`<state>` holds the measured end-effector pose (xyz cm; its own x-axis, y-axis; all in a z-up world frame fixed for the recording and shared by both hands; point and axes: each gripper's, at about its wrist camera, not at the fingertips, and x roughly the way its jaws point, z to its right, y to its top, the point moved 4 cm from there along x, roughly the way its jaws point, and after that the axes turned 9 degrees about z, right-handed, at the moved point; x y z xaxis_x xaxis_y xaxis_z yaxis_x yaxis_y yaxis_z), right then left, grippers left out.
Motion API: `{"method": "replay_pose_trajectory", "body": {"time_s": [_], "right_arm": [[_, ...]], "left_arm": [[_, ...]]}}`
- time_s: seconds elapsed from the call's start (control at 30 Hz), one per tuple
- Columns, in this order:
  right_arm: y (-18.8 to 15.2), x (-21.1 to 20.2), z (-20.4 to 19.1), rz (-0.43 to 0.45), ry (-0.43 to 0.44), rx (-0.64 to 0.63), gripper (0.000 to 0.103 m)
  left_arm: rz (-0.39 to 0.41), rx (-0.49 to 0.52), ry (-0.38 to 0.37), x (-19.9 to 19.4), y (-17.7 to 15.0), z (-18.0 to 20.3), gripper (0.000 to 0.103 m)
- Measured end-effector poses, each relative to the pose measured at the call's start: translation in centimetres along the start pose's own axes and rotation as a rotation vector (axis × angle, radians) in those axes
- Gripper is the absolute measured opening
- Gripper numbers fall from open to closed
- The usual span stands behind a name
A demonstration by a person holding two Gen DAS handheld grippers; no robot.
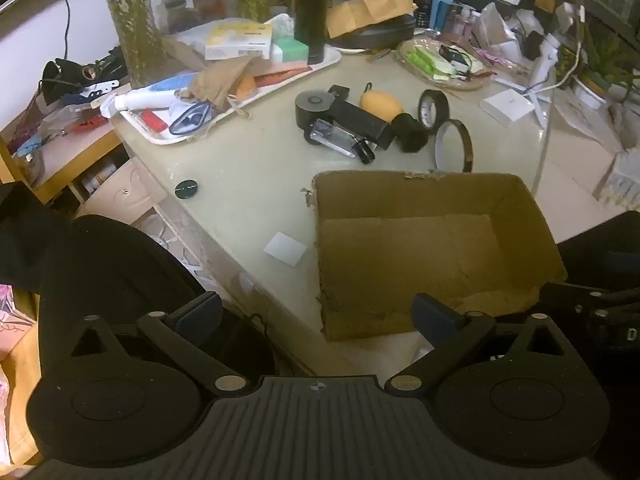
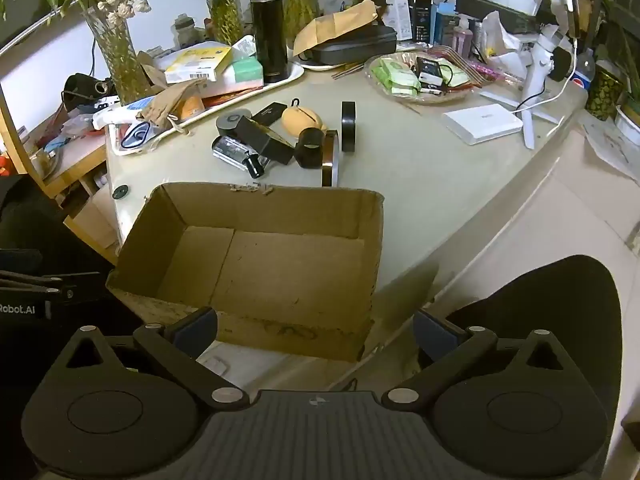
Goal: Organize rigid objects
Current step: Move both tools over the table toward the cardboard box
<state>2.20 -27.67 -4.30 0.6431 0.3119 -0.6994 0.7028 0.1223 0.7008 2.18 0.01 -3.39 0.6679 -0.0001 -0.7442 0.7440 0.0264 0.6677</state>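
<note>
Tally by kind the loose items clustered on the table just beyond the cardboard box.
Tape rolls: 2
Black cylinders: 2
Black rectangular blocks: 2
Clear case: 1
Yellow oval pouch: 1
Total: 8
Cardboard box: 0 inside

Cardboard box (image 1: 420, 240): plain brown inside and out. Table top (image 1: 248, 168): pale beige. Flask (image 2: 267, 36): black, silver band near the top. Pouch (image 1: 380, 106): yellow-orange. Tape roll (image 1: 433, 109): black. Second tape roll (image 1: 454, 146): amber-brown rim, white core face. Long block (image 1: 362, 120): matte black. Tray (image 1: 224, 116): white. Flat box (image 2: 482, 123): white. Gripper (image 1: 316, 312) pads: dark blue on black arms. Vase (image 1: 130, 20): clear, green stems.
</note>
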Motion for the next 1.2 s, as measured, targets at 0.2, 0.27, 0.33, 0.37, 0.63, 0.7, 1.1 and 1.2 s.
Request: {"method": "replay_pose_trajectory", "body": {"time_s": [0.2,0.27,0.33,0.37,0.63,0.7,1.1,1.2], "right_arm": [[-0.7,-0.5,-0.2,-0.017,0.0,0.02,0.103],[-0.6,-0.5,0.3,-0.022,-0.001,0.026,0.103],[-0.5,-0.8,0.2,-0.016,-0.007,0.024,0.103],[-0.6,-0.8,0.3,-0.015,-0.005,0.024,0.103],[-0.7,-0.7,0.2,-0.02,-0.008,0.019,0.103],[-0.7,-0.7,0.1,-0.016,-0.006,0.017,0.103],[-0.8,-1.0,-0.1,-0.009,-0.014,0.007,0.103],[-0.7,-1.2,-0.2,-0.005,-0.018,-0.005,0.103]], "left_arm": [[-0.022,0.02,-0.005,-0.3,-0.2,0.5,0.103],[-0.026,0.018,-0.012,-0.4,-0.3,0.6,0.103],[-0.033,0.016,-0.013,-0.4,-0.3,0.6,0.103],[-0.033,0.015,-0.014,-0.3,-0.6,0.7,0.103],[-0.032,0.003,-0.042,-0.5,-0.8,0.8,0.103],[-0.027,0.007,-0.04,-0.5,-0.7,1.0,0.103],[-0.01,0.019,-0.048,-0.9,-0.6,1.2,0.103],[-0.01,0.025,-0.052,-0.8,-0.5,1.3,0.103]]}}
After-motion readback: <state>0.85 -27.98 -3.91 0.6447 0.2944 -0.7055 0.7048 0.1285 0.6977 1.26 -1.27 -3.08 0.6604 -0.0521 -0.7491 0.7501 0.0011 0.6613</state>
